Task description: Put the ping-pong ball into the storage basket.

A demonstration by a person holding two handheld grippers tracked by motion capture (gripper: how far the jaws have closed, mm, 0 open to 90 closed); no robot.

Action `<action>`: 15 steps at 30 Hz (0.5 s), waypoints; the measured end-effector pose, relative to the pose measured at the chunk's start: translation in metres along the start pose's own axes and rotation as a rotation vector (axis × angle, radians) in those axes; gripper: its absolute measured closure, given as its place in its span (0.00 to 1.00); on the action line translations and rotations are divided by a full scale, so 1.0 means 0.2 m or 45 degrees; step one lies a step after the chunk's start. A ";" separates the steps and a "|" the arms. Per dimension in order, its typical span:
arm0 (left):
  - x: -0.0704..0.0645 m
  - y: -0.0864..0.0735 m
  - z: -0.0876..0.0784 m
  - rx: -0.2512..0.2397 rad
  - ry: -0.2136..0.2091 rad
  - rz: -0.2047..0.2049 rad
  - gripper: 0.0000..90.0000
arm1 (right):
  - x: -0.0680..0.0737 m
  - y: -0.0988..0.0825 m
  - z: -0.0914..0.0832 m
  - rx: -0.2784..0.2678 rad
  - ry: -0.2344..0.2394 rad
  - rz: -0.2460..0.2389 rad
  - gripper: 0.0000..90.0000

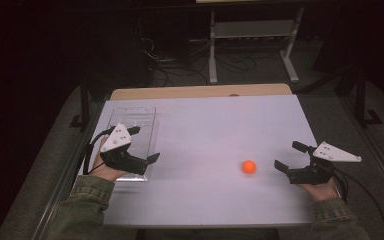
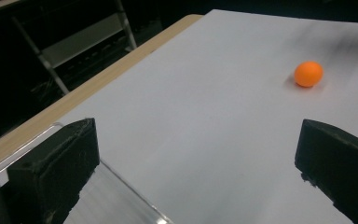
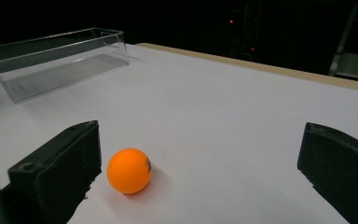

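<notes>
ball: orange ball (image 1: 249, 166) on the desk (image 1: 205, 125), 9 o'clock of right claw (image 1: 291, 157), apart
handling: likely light, smooth, rolls; pinch across middle
right claw: wide open, empty
left claw (image 1: 145, 145): open, empty, over clear tray (image 1: 145, 112)

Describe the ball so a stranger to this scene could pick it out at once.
Start from the white table. On its near right part, just ahead of the open right gripper, lies a small orange ball. It is the one round, brightly coloured thing there; the other object is a clear plastic tray at the left.
</notes>
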State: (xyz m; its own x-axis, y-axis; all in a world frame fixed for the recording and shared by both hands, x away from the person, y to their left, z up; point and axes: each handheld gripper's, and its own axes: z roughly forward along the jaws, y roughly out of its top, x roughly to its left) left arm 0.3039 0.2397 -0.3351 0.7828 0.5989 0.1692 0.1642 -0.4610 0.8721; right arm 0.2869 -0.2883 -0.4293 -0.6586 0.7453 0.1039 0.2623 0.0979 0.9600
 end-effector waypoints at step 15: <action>-0.02 0.09 0.08 0.063 -0.059 0.062 0.00 | 0.01 0.00 0.01 0.011 0.016 -0.008 0.00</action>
State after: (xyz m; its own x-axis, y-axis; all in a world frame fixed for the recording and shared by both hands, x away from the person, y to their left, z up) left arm 0.3132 0.2186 -0.3277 0.8174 0.5443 0.1886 0.1538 -0.5217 0.8392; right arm 0.2871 -0.2861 -0.4300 -0.6694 0.7360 0.1011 0.2640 0.1084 0.9584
